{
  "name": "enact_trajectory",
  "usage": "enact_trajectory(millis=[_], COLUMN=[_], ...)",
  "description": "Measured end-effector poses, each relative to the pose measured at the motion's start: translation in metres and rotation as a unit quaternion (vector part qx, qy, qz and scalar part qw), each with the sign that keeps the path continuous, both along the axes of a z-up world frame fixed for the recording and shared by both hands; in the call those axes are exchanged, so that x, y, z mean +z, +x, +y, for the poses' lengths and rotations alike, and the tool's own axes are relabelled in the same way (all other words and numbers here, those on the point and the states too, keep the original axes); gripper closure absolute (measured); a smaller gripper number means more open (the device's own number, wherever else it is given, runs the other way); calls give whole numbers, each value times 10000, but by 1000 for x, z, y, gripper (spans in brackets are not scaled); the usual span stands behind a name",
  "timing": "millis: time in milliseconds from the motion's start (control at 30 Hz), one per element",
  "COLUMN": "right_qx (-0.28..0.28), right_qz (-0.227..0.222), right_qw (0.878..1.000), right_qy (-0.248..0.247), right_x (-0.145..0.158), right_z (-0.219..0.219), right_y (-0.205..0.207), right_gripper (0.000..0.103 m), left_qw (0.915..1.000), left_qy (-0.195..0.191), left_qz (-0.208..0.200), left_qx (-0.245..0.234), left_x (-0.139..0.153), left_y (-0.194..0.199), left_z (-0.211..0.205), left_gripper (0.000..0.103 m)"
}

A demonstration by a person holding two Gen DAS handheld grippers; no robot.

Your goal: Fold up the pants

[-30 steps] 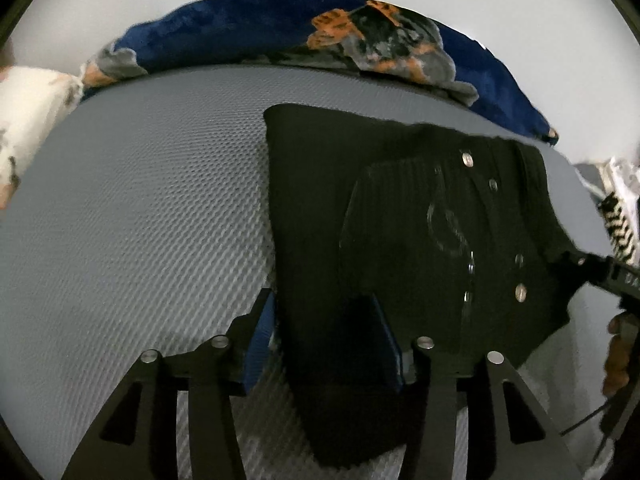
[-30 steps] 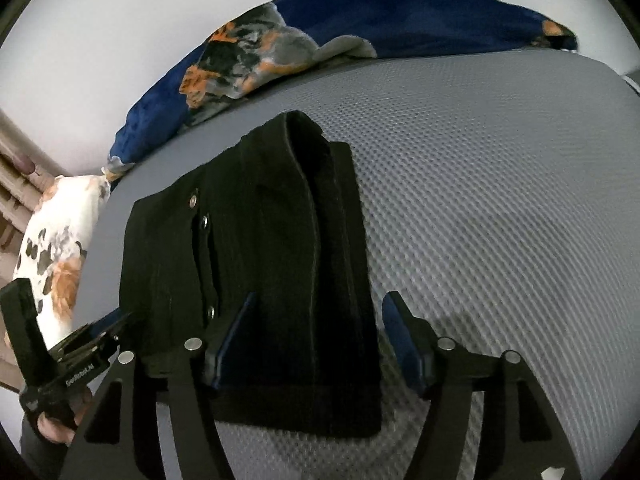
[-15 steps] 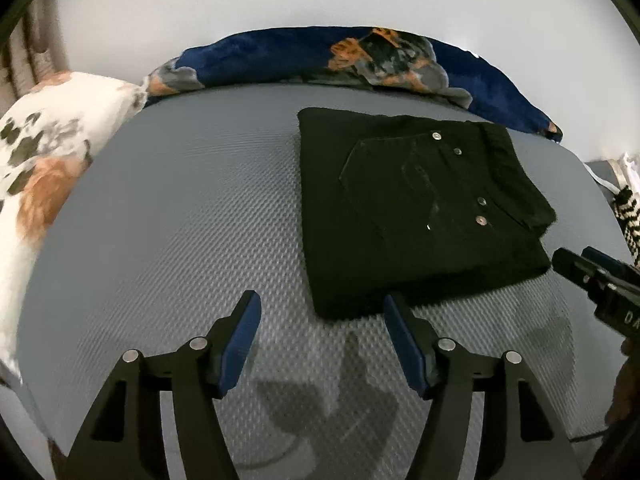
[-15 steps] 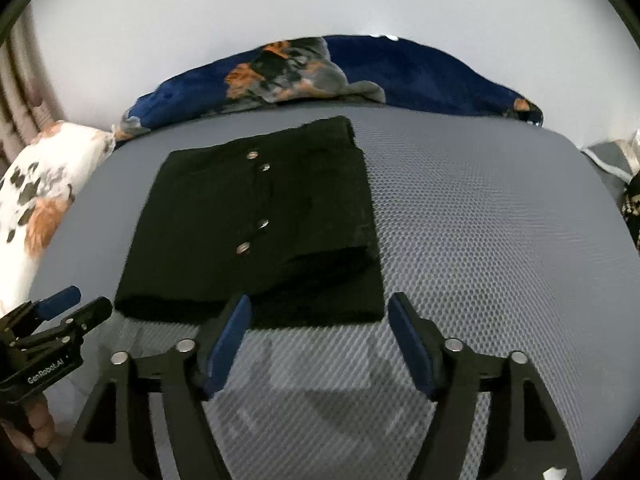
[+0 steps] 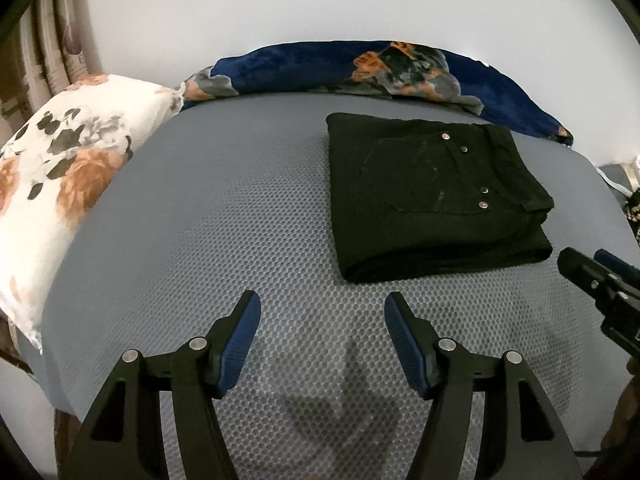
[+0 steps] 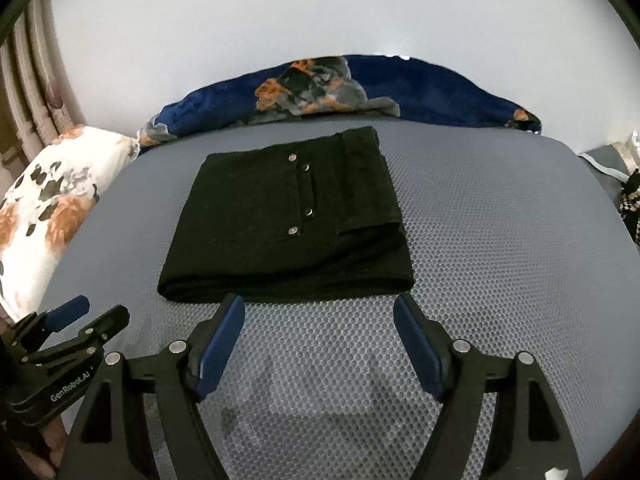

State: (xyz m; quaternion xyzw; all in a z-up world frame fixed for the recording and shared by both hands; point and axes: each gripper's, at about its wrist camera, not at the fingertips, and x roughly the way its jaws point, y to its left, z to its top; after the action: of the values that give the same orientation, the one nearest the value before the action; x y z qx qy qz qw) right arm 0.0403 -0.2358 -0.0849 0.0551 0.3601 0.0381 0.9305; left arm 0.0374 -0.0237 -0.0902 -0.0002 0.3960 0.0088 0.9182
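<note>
The black pants (image 5: 432, 200) lie folded into a flat rectangle on the grey mesh bed (image 5: 224, 216), back pocket and metal rivets facing up. They also show in the right wrist view (image 6: 288, 220). My left gripper (image 5: 322, 312) is open and empty, hovering over the bed a little in front and left of the pants. My right gripper (image 6: 320, 312) is open and empty, just in front of the pants' near edge. Each gripper shows at the side of the other's view, the right (image 5: 600, 280) and the left (image 6: 76, 328).
A blue floral blanket (image 5: 360, 68) lies bunched along the far edge of the bed against a white wall. A white floral pillow (image 5: 60, 168) lies at the left. Curtains (image 5: 52, 40) hang at the far left. Patterned items (image 6: 632, 196) sit off the right edge.
Both grippers have let go of the pants and pulled back toward me and upward. The pants now lie flat and folded on the bed, farther away in both views.
</note>
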Motion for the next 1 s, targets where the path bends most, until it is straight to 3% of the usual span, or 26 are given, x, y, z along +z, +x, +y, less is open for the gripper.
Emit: enact_trajectory(millis=[1000], right_qx=[18], right_qz=[-63], right_qw=[9998], right_qy=[-164], right_x=[-2], right_z=[13], right_y=[-13], right_gripper=[28], left_qw=[9999], left_qy=[72], left_qz=[-99], left_qx=[-19], left_x=[4], left_y=[-14], left_z=[-9], left_gripper=[38])
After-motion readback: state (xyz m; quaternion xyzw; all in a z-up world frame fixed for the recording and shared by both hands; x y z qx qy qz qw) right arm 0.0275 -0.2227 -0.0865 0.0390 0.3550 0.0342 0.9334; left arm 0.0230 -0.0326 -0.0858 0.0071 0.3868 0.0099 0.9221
